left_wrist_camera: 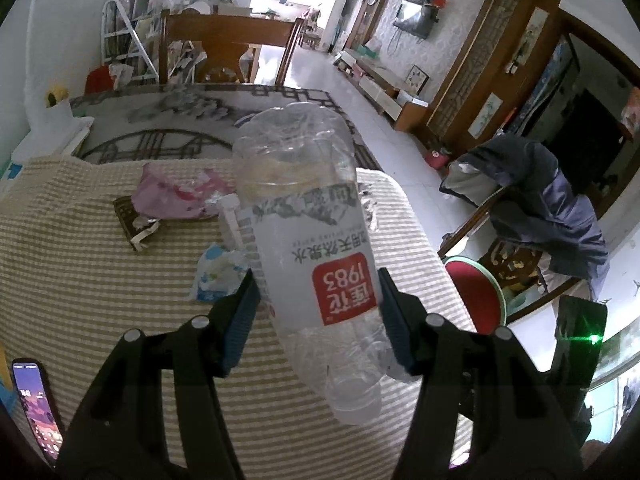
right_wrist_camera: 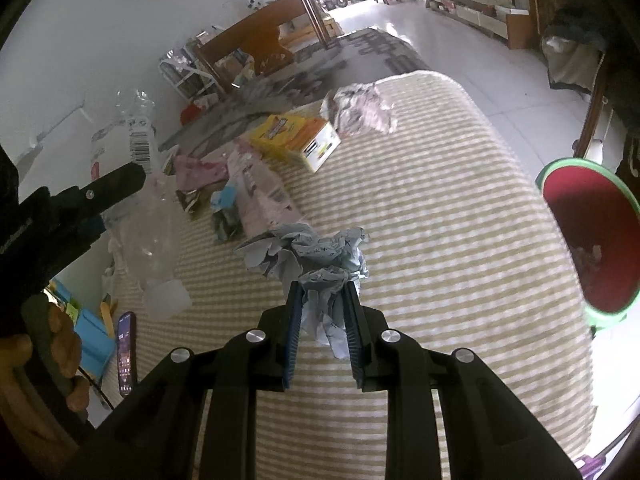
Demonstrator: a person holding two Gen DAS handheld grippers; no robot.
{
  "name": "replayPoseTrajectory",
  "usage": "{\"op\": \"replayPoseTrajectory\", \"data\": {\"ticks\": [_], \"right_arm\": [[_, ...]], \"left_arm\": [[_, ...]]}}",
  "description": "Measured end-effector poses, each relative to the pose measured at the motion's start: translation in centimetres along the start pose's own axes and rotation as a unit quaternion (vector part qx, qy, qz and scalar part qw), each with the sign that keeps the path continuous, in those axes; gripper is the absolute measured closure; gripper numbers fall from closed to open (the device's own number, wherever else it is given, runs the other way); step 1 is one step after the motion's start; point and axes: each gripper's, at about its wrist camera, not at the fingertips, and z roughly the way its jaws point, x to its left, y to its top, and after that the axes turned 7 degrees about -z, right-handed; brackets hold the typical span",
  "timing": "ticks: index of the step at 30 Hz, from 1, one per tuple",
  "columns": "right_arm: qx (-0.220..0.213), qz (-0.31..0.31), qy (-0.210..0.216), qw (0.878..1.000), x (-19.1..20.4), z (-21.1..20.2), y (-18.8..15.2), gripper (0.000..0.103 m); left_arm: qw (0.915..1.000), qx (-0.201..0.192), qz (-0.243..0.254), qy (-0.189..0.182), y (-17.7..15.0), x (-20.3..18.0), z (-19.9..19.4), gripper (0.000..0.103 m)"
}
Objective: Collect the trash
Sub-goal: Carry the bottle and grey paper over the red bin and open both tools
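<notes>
My left gripper (left_wrist_camera: 316,296) is shut on an empty clear plastic bottle (left_wrist_camera: 308,216) with a red label, held cap end toward the camera above the striped cloth. The same bottle (right_wrist_camera: 140,184) shows at the left of the right wrist view, beside the left gripper's fingers (right_wrist_camera: 116,184). My right gripper (right_wrist_camera: 322,292) is shut on a crumpled wad of paper (right_wrist_camera: 316,260) with handwriting, lifted over the cloth. A red bin with a green rim (right_wrist_camera: 588,224) stands at the right, off the table edge; it also shows as the bin (left_wrist_camera: 476,300) in the left wrist view.
On the striped tablecloth (right_wrist_camera: 440,208) lie a yellow box (right_wrist_camera: 296,140), a pink wrapper (right_wrist_camera: 260,196), a crumpled white paper ball (right_wrist_camera: 360,108) and small scraps (left_wrist_camera: 218,276). A phone (right_wrist_camera: 127,354) lies at the left edge. A chair draped with a jacket (left_wrist_camera: 548,208) stands at the right.
</notes>
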Motion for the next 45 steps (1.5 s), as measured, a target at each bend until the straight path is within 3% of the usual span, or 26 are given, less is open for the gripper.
{"op": "replayPoseTrajectory", "data": {"ticks": [9, 20, 32, 40, 45], "right_arm": [[-0.012, -0.017, 0.007, 1.0, -3.6, -1.9, 2.2, 0.082], [-0.024, 0.003, 0.004, 1.0, -9.5, -4.8, 2.8, 0.082], [-0.056, 0.091, -0.05, 0.993, -19.5, -9.1, 1.9, 0.082], [-0.074, 0.142, -0.083, 0.984, -25.3, -11.6, 1.2, 0.082], [-0.087, 0.145, -0.097, 0.981, -26.9, -12.8, 1.4, 0.081]], "left_arm": [[0.9995, -0.028, 0.015, 0.006, 0.4, -4.9, 0.2, 0.047], [0.9992, -0.017, 0.036, 0.004, -0.2, -10.9, 2.3, 0.047], [0.9933, 0.048, 0.097, -0.041, -2.3, -18.6, 6.9, 0.047], [0.9779, 0.113, 0.161, -0.07, -4.3, -24.3, 12.1, 0.047], [0.97, 0.127, 0.193, -0.076, -5.3, -27.3, 13.8, 0.049]]}}
